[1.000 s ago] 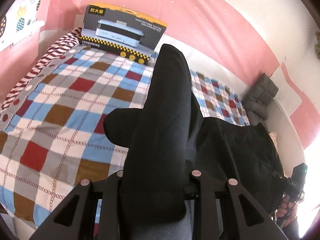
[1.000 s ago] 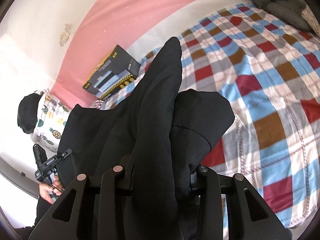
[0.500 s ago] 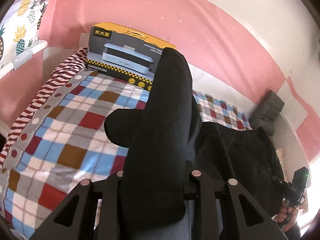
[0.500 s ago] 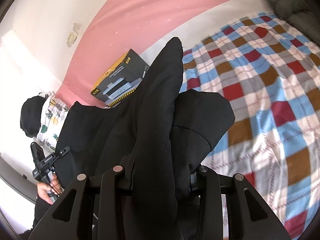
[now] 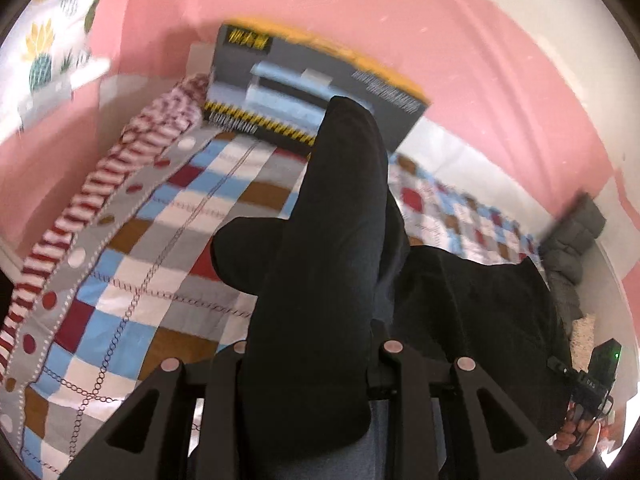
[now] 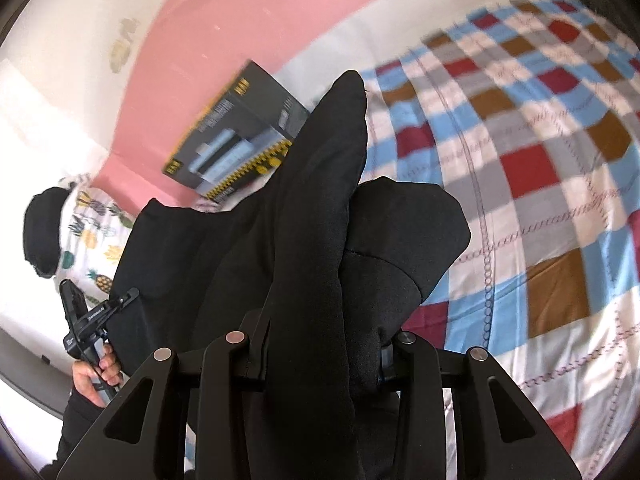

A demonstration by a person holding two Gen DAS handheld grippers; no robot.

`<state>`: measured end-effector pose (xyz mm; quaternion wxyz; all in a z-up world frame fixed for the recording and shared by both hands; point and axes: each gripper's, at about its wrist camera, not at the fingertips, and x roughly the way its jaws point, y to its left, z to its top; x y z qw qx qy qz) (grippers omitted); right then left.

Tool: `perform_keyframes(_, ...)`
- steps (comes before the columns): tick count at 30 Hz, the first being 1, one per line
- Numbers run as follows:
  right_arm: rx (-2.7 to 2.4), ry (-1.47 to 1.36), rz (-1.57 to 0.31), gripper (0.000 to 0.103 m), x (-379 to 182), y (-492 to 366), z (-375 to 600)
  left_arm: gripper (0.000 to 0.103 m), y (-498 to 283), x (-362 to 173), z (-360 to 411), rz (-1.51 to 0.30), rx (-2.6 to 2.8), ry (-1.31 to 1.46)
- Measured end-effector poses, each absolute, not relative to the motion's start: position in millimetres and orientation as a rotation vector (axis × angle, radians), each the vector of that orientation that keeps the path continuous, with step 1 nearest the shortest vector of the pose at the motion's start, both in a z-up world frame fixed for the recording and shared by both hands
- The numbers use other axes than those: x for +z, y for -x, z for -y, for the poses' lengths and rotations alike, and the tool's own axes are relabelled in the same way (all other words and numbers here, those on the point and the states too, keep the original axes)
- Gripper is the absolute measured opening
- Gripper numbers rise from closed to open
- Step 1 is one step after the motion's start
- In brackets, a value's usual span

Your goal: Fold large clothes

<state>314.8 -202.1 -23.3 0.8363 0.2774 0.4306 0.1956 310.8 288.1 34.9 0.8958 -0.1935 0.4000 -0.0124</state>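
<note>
A large black garment (image 5: 320,280) hangs stretched between my two grippers above the bed. In the left wrist view my left gripper (image 5: 312,364) is shut on a thick bunch of its cloth, which rises between the fingers and hides the tips. The rest of the cloth spreads right toward a hand (image 5: 580,440) that holds the other tool. In the right wrist view my right gripper (image 6: 320,348) is shut on another bunch of the black garment (image 6: 320,220), with a folded flap hanging to the right. The cloth runs left to a hand (image 6: 96,372).
A checked quilt (image 5: 140,300) (image 6: 540,200) covers the bed below. A dark appliance box (image 5: 304,84) (image 6: 236,132) leans on the pink wall at the head. A red-striped cloth (image 5: 132,152), a pineapple-print fabric (image 6: 92,240) and a grey padded bundle (image 5: 572,236) lie at the edges.
Both grippers have carried the black garment across the bed toward the box and the pink wall, which now look larger and nearer. The grips on the cloth are the same.
</note>
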Motion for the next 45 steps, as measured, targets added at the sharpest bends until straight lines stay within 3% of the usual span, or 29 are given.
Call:
perform_keyframes(5, 0.363, -0.612, -1.009, 0.038, -74.4, -322.6, 209.7, 0.031, -324.5, -32.5, -308.2, -0.924, 0.031, 0.433)
perform_keyframes(12, 0.357, -0.681, -1.078, 0.065, -114.8, -318.7, 223.8, 0.061, -323.1, -82.1, -319.7, -0.970, 0.027, 0.464)
perform_keyframes(19, 0.281, -0.600, -1.095, 0.070, -91.2, -307.1, 226.7, 0.061, -305.0, -64.3, -331.8, -0.934, 0.059, 0.507)
perform_keyframes(26, 0.168, -0.351, -0.903, 0.070, -29.8, -274.6, 224.0, 0.060, -255.1, -22.3, -347.8, -0.751, 0.078, 0.526)
perform_keyframes(27, 0.171, -0.321, -0.894, 0.069, -27.1, -274.4, 217.9, 0.060, -254.2, -21.5, -341.5, -0.754, 0.062, 0.503)
perform_keyframes(30, 0.189, -0.224, -0.919, 0.029, -32.1, -281.0, 192.7, 0.060, -259.5, -28.5, -319.0, -0.779, 0.025, 0.429)
perform_keyframes(31, 0.196, -0.219, -0.941, 0.026, -38.0, -286.1, 187.7, 0.060, -264.4, -34.1, -313.8, -0.794, 0.027, 0.409)
perform_keyframes(38, 0.140, -0.160, -1.018, 0.022, -67.1, -310.1, 182.8, 0.057, -300.0, -72.4, -321.2, -0.864, 0.147, 0.370)
perform_keyframes(45, 0.154, -0.144, -0.983, 0.022, -41.2, -274.6, 178.4, 0.056, -262.4, -51.8, -314.0, -0.836, 0.154, 0.354)
